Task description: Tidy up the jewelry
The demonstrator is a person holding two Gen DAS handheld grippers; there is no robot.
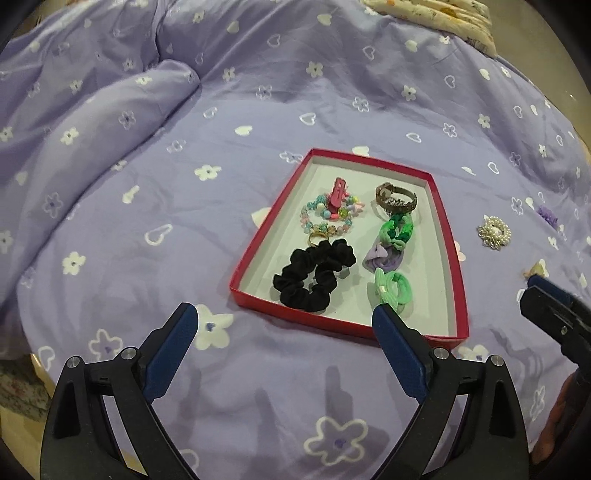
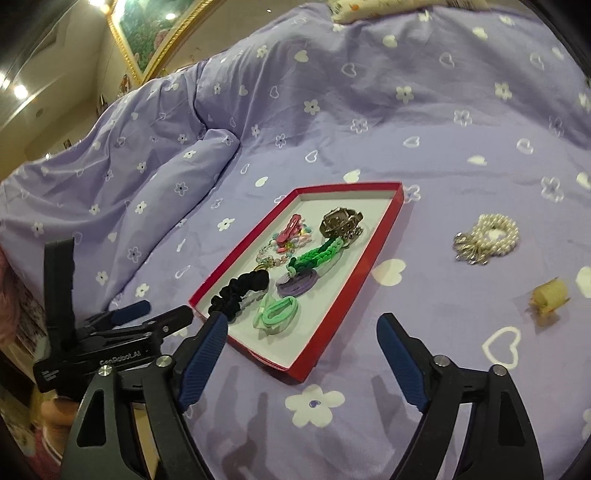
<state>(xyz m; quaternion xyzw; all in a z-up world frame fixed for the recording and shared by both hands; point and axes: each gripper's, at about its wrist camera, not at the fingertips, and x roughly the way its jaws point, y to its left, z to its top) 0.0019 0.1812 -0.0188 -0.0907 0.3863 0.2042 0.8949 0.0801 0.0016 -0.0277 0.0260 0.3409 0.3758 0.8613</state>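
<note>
A red tray (image 1: 456, 280) (image 2: 343, 291) lies on the purple bedspread. It holds a black scrunchie (image 1: 314, 277) (image 2: 240, 291), a mint hair tie (image 1: 395, 288) (image 2: 277, 312), a green and purple tie (image 1: 391, 236) (image 2: 310, 262), a bronze bracelet (image 1: 397, 199) (image 2: 340, 221), a pink clip (image 1: 338, 195) (image 2: 290, 229) and a bead bracelet (image 1: 325, 218). A pearl bracelet (image 1: 494, 232) (image 2: 487, 236) and a yellow piece (image 2: 550, 295) lie right of the tray. My left gripper (image 1: 284, 321) is open and empty before the tray's near edge. My right gripper (image 2: 299, 328) is open and empty over its near right corner.
A small purple item (image 1: 546, 213) lies far right on the bedspread. A rumpled duvet fold (image 1: 110, 122) rises to the left. A patterned pillow (image 1: 443, 14) sits at the head. The other gripper shows at the edge of each view (image 1: 557, 321) (image 2: 110, 343).
</note>
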